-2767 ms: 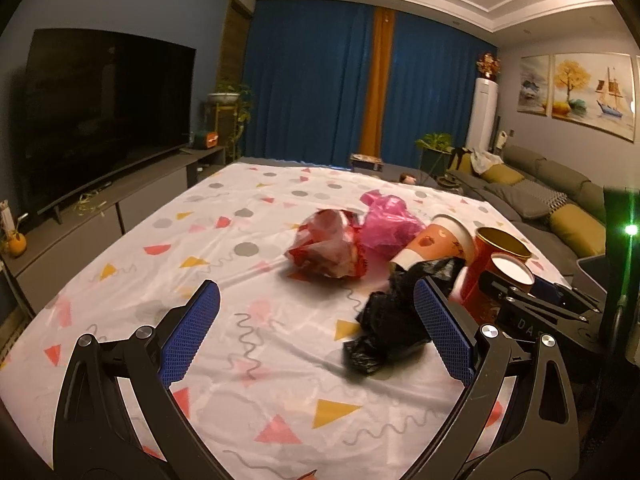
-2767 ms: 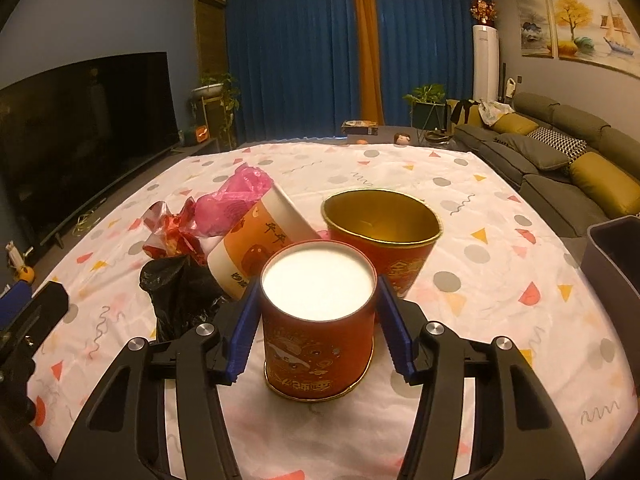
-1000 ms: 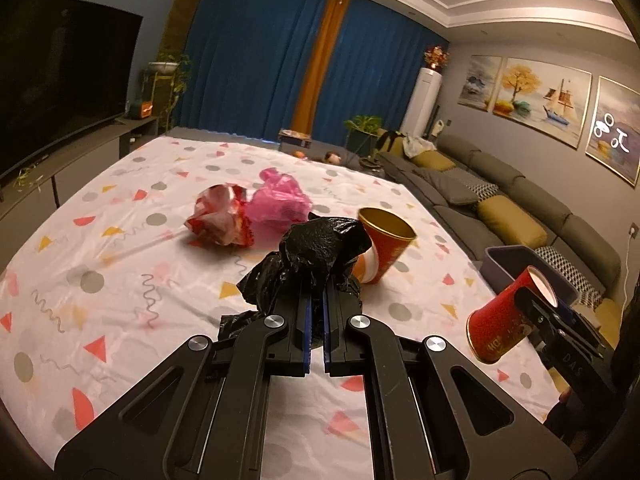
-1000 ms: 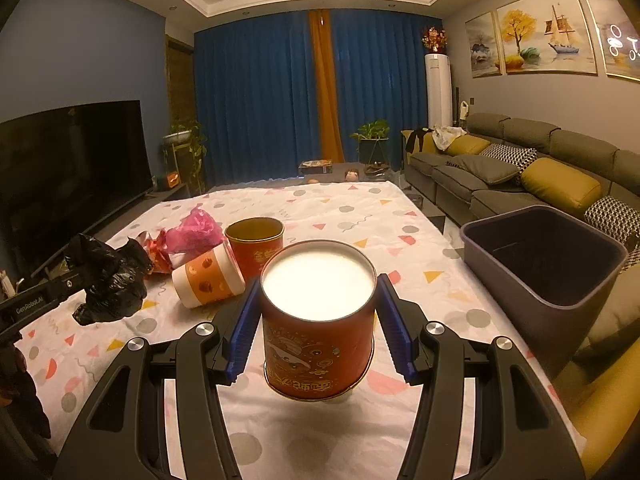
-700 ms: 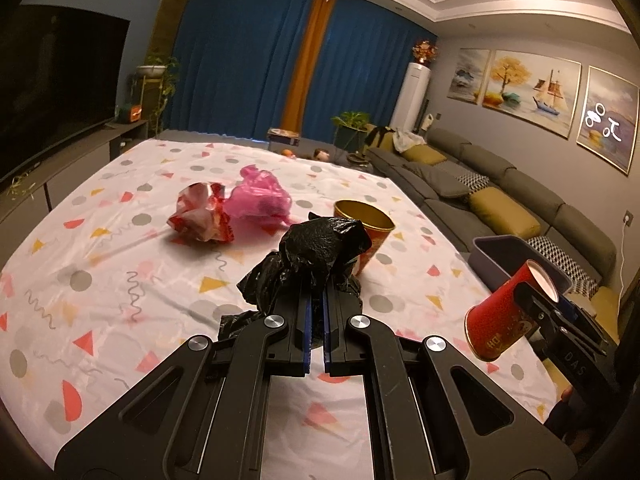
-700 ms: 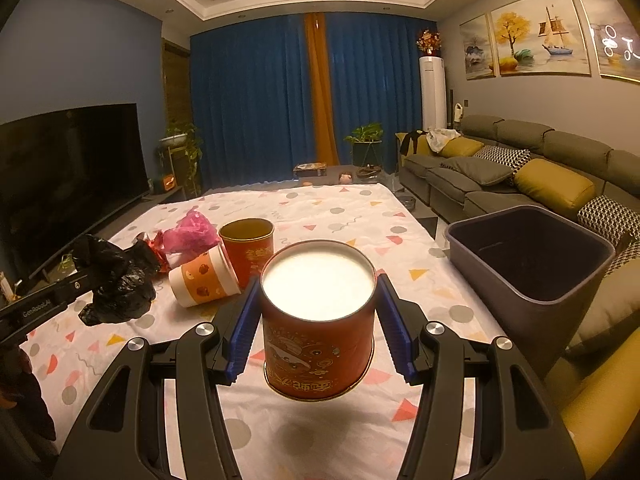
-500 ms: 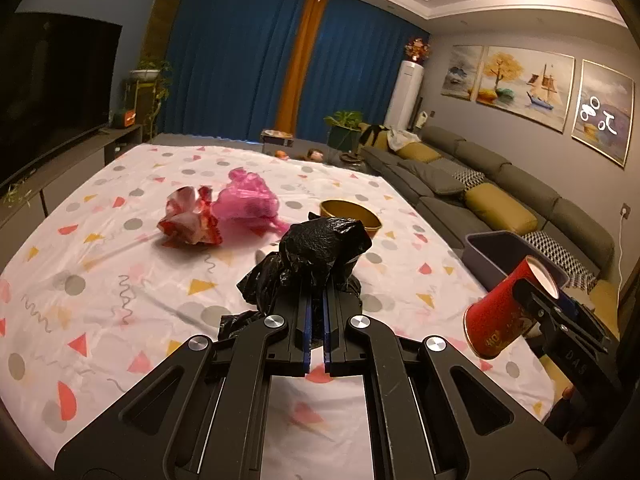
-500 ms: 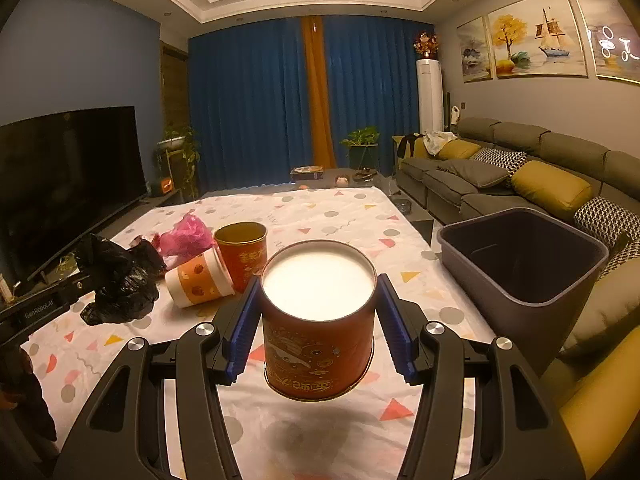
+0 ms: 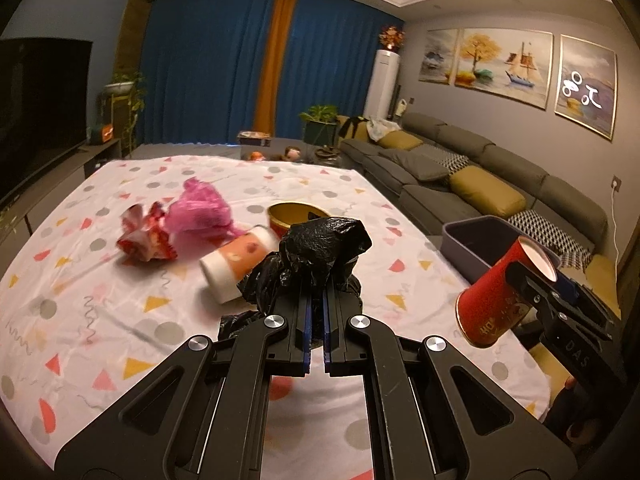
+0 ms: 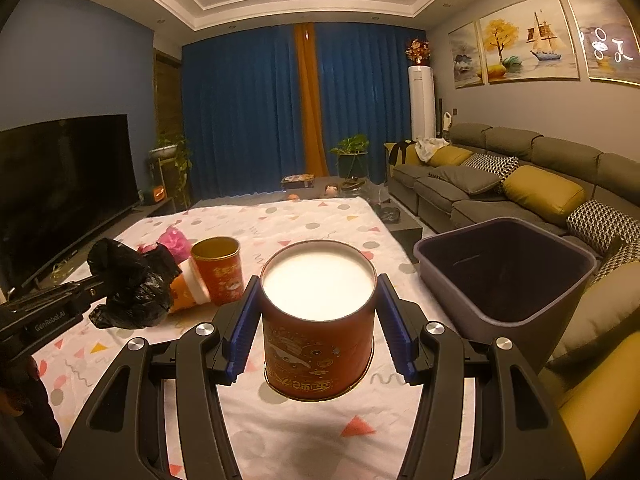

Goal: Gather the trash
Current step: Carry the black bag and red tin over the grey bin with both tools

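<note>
My left gripper (image 9: 316,334) is shut on a crumpled black plastic bag (image 9: 316,256), held above the patterned tablecloth (image 9: 100,320); the same bag (image 10: 128,284) shows at the left of the right wrist view. My right gripper (image 10: 318,322) is shut on a red paper cup (image 10: 318,320) with a white inside, lifted off the cloth; that cup (image 9: 500,296) appears at the right in the left wrist view. A grey bin (image 10: 508,276) stands open beside the table's right edge. Still on the cloth lie an orange-and-white cup on its side (image 9: 236,264), an upright red cup (image 9: 296,216), a pink bag (image 9: 200,208) and a red-white wrapper (image 9: 146,238).
A grey sofa (image 10: 520,184) with yellow cushions runs along the right wall behind the bin. A dark television (image 10: 60,184) on a low cabinet stands left of the table. Blue curtains (image 10: 248,120) and potted plants are at the far end.
Both grippers have drifted to the right with their loads toward the bin, which now looms larger in the right wrist view. The litter on the cloth has slid leftward in the left wrist view.
</note>
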`<state>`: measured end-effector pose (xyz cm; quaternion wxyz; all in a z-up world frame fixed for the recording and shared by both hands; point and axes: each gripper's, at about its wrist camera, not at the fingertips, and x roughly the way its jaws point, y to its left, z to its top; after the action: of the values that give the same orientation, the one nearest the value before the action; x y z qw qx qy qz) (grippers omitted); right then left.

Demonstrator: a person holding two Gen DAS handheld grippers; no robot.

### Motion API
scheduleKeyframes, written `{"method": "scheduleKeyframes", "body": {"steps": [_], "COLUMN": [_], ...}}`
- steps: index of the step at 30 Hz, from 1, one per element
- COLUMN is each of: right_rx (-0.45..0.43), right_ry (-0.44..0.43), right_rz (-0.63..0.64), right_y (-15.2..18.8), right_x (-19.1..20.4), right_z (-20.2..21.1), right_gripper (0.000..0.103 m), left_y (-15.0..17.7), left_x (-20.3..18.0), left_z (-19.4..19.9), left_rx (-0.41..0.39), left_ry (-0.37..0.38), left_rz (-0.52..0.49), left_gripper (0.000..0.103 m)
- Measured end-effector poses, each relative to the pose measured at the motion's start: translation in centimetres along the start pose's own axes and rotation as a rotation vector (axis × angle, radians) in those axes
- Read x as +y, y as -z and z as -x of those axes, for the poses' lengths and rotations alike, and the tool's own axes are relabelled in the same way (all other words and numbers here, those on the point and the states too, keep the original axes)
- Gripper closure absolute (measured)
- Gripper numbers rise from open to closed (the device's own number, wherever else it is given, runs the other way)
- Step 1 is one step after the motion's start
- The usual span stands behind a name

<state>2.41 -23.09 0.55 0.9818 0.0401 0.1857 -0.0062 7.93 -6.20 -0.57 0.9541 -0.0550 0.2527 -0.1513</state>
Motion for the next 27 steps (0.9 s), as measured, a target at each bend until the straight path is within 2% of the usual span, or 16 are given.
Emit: {"method": "scheduleKeyframes", "body": {"steps": [8, 21, 27], "right_rx": [-0.030, -0.094, -0.090], "right_ry": [0.053, 0.230, 0.269], "right_rz": [0.001, -0.051, -0.079], "right_y": [-0.8, -2.5, -2.4], "right_x": [-3.1, -12.1, -14.6], "right_z": [-0.2, -1.0, -2.2], "right_gripper": [0.047, 0.047, 0.047], "left_y": [-1.2, -4.5, -5.1], "left_x": [-4.3, -15.7, -19.9], "left_z": [-2.4, -9.1, -12.2], "left_rx": [0.009, 0.003, 0.013], "left_ry": [0.060, 0.249, 0.309], "left_rz": [-0.059, -0.178, -0.211], "left_gripper": [0.100, 0.100, 0.100]}}
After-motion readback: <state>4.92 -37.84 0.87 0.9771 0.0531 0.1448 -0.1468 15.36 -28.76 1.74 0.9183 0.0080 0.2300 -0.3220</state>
